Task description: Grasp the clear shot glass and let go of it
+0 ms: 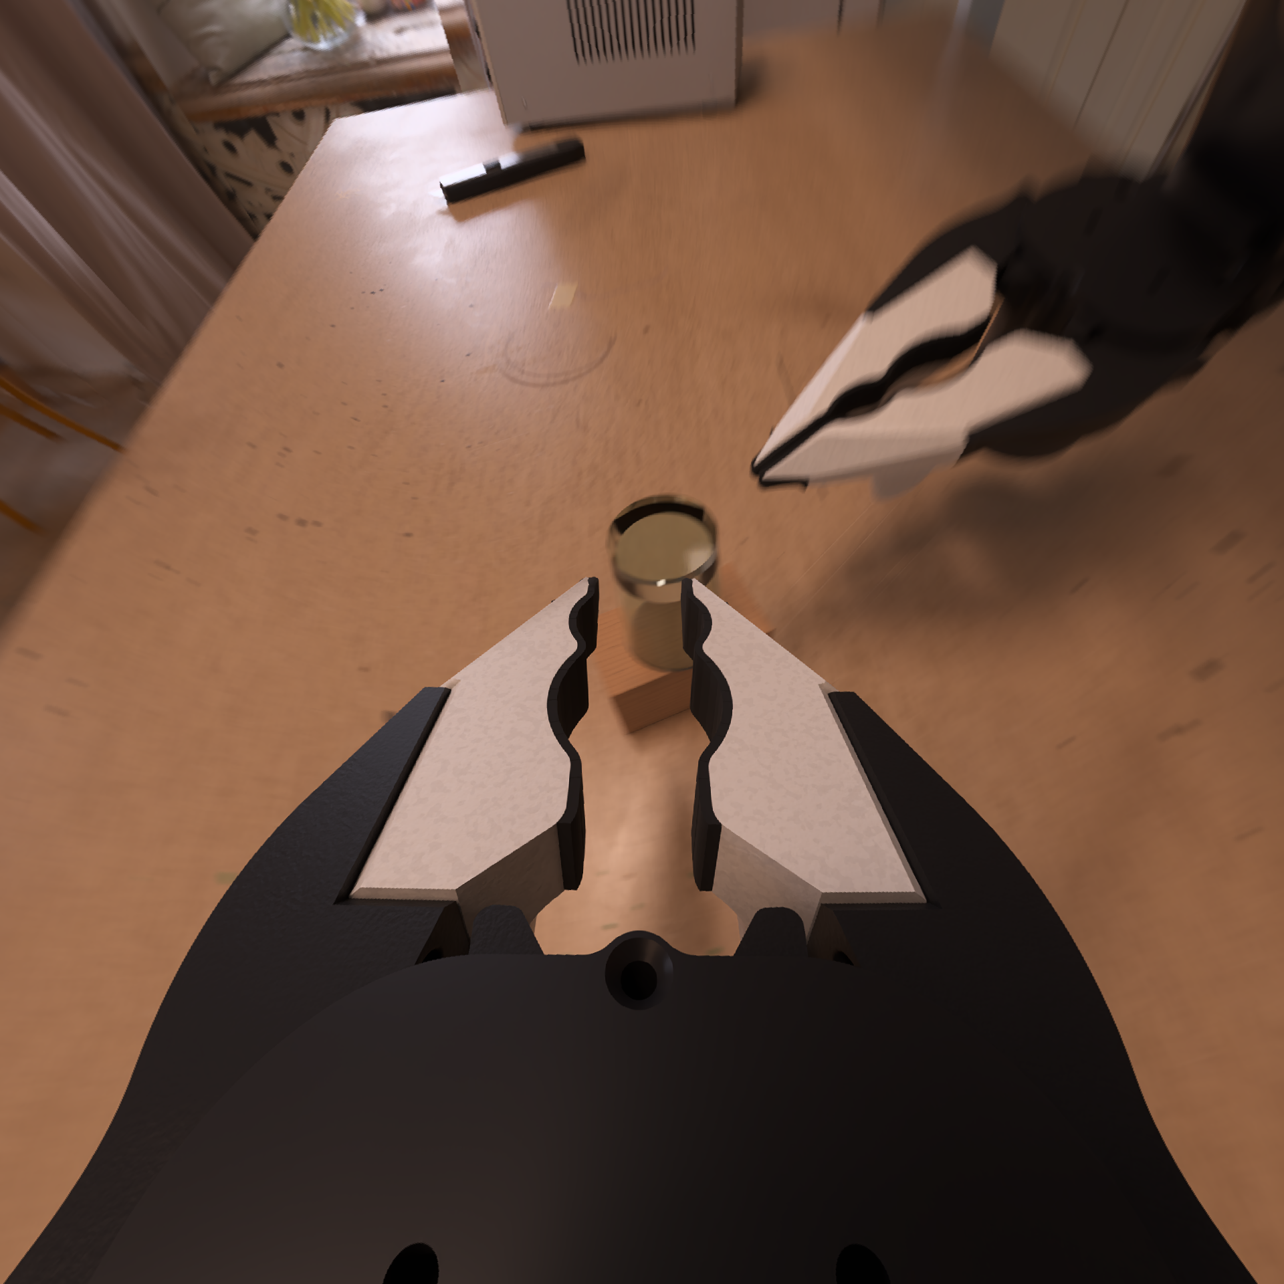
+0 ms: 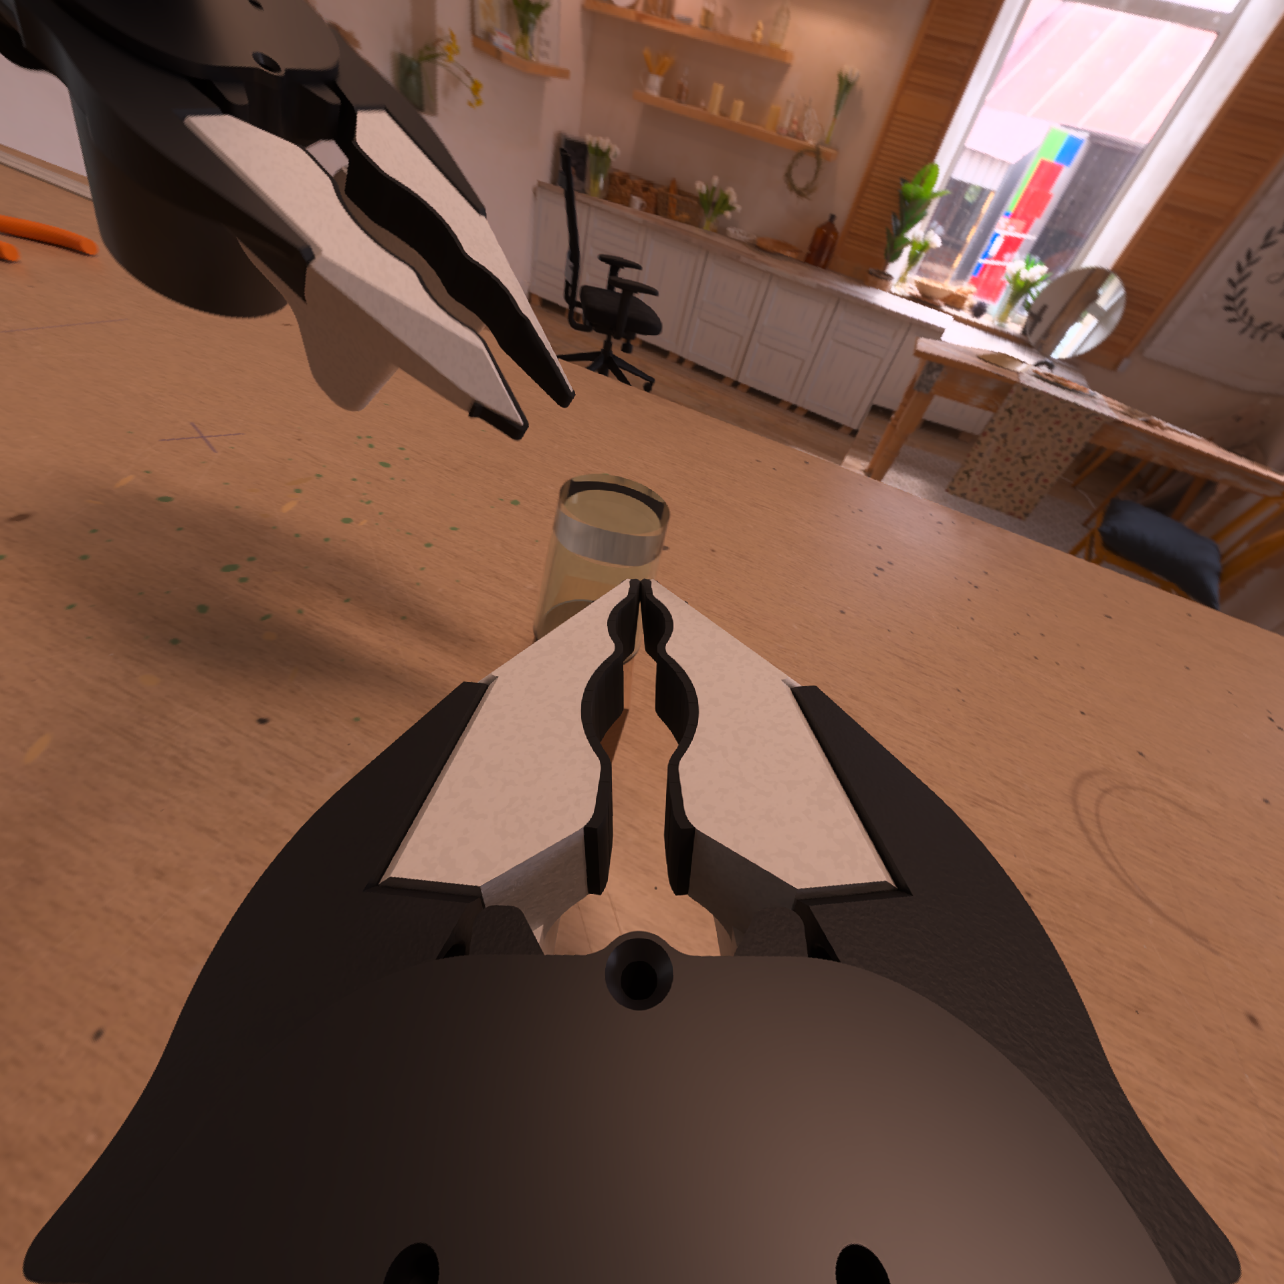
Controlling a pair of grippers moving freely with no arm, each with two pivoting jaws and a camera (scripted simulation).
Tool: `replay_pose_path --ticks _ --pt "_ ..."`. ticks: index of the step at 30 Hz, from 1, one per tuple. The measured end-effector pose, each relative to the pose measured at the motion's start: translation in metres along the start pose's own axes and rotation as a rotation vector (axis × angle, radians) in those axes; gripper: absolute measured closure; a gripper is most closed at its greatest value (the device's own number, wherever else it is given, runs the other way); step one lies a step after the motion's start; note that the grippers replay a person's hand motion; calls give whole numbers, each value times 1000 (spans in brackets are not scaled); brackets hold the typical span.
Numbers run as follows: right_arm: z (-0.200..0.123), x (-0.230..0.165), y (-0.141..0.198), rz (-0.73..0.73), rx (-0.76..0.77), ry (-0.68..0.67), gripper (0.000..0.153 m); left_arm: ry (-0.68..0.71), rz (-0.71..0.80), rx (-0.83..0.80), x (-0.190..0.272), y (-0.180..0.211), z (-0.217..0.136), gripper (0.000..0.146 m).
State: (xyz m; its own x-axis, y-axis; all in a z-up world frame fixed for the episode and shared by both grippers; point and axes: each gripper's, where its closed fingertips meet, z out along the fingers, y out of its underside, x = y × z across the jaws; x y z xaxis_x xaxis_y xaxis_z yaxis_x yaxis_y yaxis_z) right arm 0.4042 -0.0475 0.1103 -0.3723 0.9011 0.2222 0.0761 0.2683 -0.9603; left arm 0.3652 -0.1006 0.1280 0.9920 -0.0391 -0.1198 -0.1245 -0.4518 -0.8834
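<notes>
The clear shot glass (image 1: 663,549) stands upright on a small wooden block (image 1: 646,695) on the wooden table (image 1: 313,521). My left gripper (image 1: 640,587) is open and empty. It hovers just above and short of the glass, apart from it. In the right wrist view the glass (image 2: 604,535) is right beyond my right gripper (image 2: 639,583), which is shut and empty; its fingers hide most of the block. The left gripper (image 2: 545,413) shows there at upper left, above the glass. The right gripper (image 1: 761,472) shows in the left wrist view to the glass's right, blurred.
A black bar (image 1: 511,170) lies at the far end of the table by a white vented box (image 1: 611,55). An orange object (image 2: 48,233) lies at the far left. The table edge (image 2: 1042,542) runs behind the glass, with an office chair (image 2: 611,306) beyond.
</notes>
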Motion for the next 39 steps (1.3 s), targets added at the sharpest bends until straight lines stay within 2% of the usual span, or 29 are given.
replay_pose_path --ticks 2,3,7,10,12,15,19,22,24,28,30,33,39 --pt "2 5 2 12 -15 32 153 -33 172 -98 -9 6 6 120" --pt "3 7 4 18 -27 48 153 -32 191 -136 -10 8 10 115" --pt "1 13 11 70 -76 55 153 78 32 -152 -2 9 16 102" --pt "-3 10 13 127 -83 -29 153 87 42 -132 -3 9 17 96" --pt "-5 10 13 139 -80 -57 153 128 171 -140 -1 5 16 96" --pt "-8 17 12 152 -83 -19 153 275 350 -214 6 -5 16 95" --pt "-8 13 13 249 -75 31 153 415 695 -402 2 -3 23 91" --pt "-10 7 14 265 -82 74 153 546 822 -585 2 8 28 90" --pt "-12 7 13 282 -84 102 153 607 875 -650 2 10 33 89" --pt "-14 5 10 360 -67 83 153 697 946 -739 4 19 43 89" --pt "-13 2 12 378 -72 75 153 738 958 -764 6 22 44 94" --pt "-11 4 13 377 -72 101 153 748 971 -753 7 22 45 103" --pt "-4 7 10 353 -65 121 153 719 927 -658 6 21 43 103"
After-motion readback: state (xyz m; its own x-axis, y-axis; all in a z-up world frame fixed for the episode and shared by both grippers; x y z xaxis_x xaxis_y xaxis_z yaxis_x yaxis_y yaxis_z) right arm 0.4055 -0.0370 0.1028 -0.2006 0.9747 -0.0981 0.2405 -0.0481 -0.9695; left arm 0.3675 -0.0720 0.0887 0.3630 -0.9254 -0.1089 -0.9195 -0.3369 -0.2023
